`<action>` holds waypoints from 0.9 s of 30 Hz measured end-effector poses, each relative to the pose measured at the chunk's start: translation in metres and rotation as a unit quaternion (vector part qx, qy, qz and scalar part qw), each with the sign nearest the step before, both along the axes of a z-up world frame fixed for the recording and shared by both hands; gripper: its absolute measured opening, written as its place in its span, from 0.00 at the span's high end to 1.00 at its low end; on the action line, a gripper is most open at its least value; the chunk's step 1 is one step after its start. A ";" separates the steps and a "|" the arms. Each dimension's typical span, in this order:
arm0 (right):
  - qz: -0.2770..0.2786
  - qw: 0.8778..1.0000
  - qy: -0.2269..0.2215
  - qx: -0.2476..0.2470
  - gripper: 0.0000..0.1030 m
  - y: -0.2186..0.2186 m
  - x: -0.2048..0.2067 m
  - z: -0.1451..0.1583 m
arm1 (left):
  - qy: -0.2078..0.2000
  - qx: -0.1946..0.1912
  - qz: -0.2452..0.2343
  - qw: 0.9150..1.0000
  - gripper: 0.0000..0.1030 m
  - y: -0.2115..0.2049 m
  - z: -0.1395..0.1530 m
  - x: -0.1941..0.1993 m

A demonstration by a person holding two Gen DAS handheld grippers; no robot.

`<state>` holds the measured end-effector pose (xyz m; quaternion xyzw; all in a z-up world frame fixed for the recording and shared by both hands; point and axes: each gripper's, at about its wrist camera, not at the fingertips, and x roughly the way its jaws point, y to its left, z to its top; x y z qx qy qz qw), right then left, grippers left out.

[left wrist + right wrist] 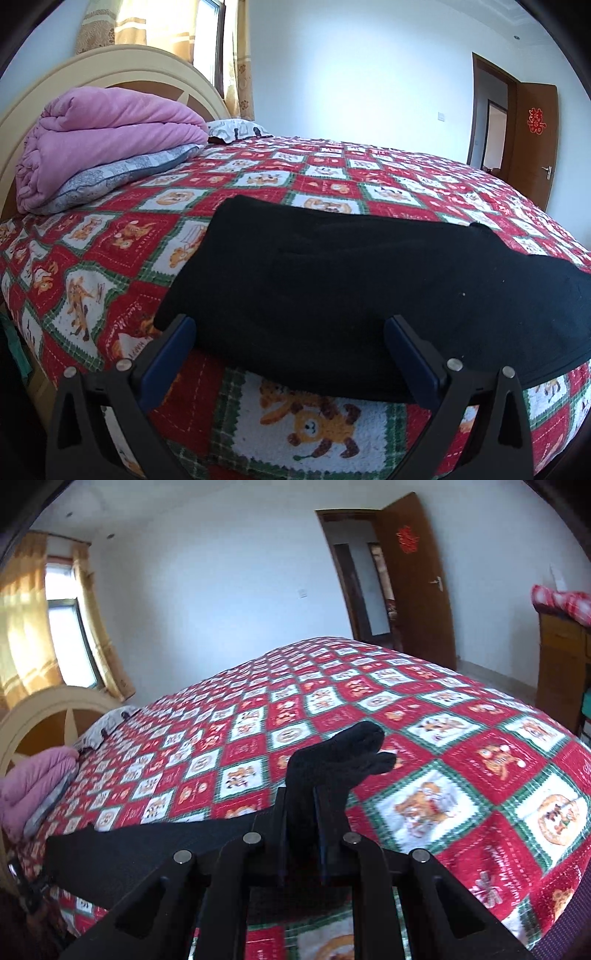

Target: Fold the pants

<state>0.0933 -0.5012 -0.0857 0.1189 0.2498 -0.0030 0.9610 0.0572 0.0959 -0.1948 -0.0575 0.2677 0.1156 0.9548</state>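
Pants (pixel 369 280) on bedspread (pixel 110 236), pink blanket (pixel 103 140) nearby

pants (pixel 332 280): matt black cloth, soft | bedspread (pixel 314 424): rough printed quilted cloth | blanket (pixel 110 136): pink fleecy cloth | headboard (pixel 92 70): smooth painted wood | door (pixel 417 572): glossy brown wood

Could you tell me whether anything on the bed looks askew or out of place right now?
Only the pants: one end is bunched up and lifted off the quilt in the shut right gripper, while the rest lies flat between the open left gripper's fingers.
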 end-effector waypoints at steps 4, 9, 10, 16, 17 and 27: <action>0.024 0.999 0.002 -0.021 0.88 0.024 0.004 0.000 | 0.000 0.001 0.001 1.000 0.00 0.000 0.000 0.000; 0.056 0.997 0.007 -0.058 0.88 0.060 0.007 0.000 | 0.000 0.000 0.001 1.000 0.00 0.001 -0.001 0.000; 0.064 0.996 0.009 -0.065 0.88 0.068 0.008 -0.001 | 0.000 0.000 0.001 1.000 0.00 0.001 -0.001 0.000; 0.095 0.992 0.022 -0.083 0.88 0.096 0.012 -0.009 | 0.000 0.000 0.001 1.000 0.00 0.002 -0.001 0.000; 0.102 0.991 0.026 -0.085 0.88 0.101 0.013 -0.011 | 0.000 0.000 0.001 1.000 0.00 0.002 -0.001 0.000; 0.137 0.984 0.051 -0.099 0.88 0.141 0.024 -0.027 | 0.000 -0.001 0.002 1.000 0.00 0.003 -0.001 -0.001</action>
